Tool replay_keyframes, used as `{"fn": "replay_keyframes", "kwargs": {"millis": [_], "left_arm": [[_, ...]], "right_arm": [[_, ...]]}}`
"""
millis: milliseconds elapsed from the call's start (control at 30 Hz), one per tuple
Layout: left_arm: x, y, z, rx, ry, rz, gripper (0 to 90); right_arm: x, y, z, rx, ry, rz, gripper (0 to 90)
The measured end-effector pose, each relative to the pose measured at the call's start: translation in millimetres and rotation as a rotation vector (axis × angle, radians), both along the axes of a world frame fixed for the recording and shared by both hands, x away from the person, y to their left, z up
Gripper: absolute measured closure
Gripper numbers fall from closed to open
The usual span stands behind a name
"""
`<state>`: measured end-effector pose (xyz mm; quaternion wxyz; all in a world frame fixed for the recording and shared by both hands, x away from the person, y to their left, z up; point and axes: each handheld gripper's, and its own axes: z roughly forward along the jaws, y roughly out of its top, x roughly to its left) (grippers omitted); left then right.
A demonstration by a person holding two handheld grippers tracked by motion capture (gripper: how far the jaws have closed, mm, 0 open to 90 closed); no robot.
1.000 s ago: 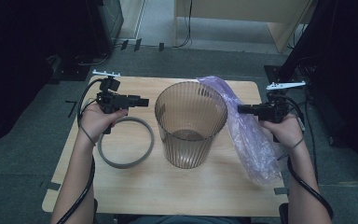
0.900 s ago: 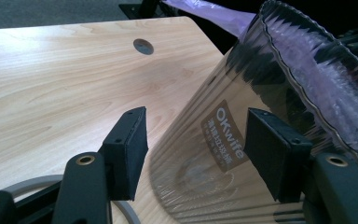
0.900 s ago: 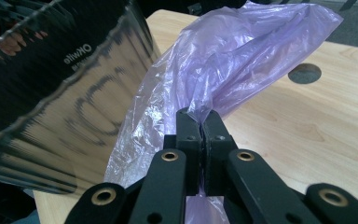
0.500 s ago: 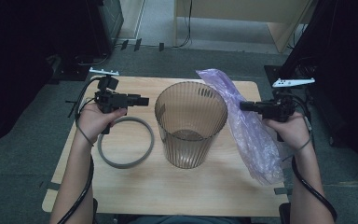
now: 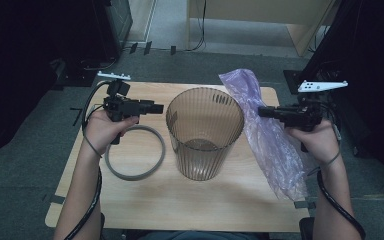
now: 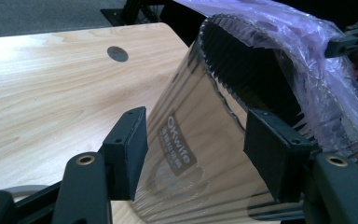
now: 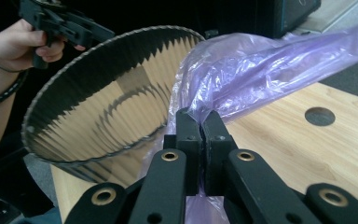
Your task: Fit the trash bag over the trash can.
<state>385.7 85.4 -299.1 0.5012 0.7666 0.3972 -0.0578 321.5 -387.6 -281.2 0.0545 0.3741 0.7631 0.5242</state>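
A translucent brown ribbed bin [image 5: 205, 132] stands upright in the middle of the wooden table [image 5: 220, 200]. My right gripper [image 5: 261, 112] is held at rim height to the right of the bin, shut on a purple plastic bag [image 5: 270, 140]. The bag's top rises behind the rim and its tail trails down to the table. In the right gripper view the jaws [image 7: 201, 122] pinch the bag [image 7: 261, 79] beside the bin [image 7: 98, 116]. My left gripper [image 5: 159, 107] hovers open just left of the rim. The left gripper view shows its jaws [image 6: 200, 135] apart, framing the bin wall [image 6: 191, 154] without touching it.
A grey ring [image 5: 134, 176] lies flat on the table left of the bin, under my left hand. The tabletop has a round cable hole [image 6: 117, 53]. Dark furniture and cables stand beyond the table's far edge.
My right gripper has risen with the purple bag, lifting its top higher beside the bin. The left gripper has stayed in place.
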Motion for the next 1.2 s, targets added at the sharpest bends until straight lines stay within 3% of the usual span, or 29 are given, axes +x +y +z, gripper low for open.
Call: {"fn": "replay_keyframes", "kwargs": {"millis": [367,667,1200], "left_arm": [[-4.9,-5.8,4.5,-0.003,-0.012,-0.018,38.8],[-11.5,-14.0,10.9,-0.01,-0.02,-0.049,38.8],[-24.8,-31.0,23.7,-0.017,-0.068,-0.092,39.2]], "right_arm": [[-15.7,4.6,18.6,0.001,-0.058,0.028,88.3],[-29.1,10.6,33.0,0.058,-0.087,0.084,88.2],[-28.9,54.6,26.8,0.087,-0.036,0.244,87.9]]}}
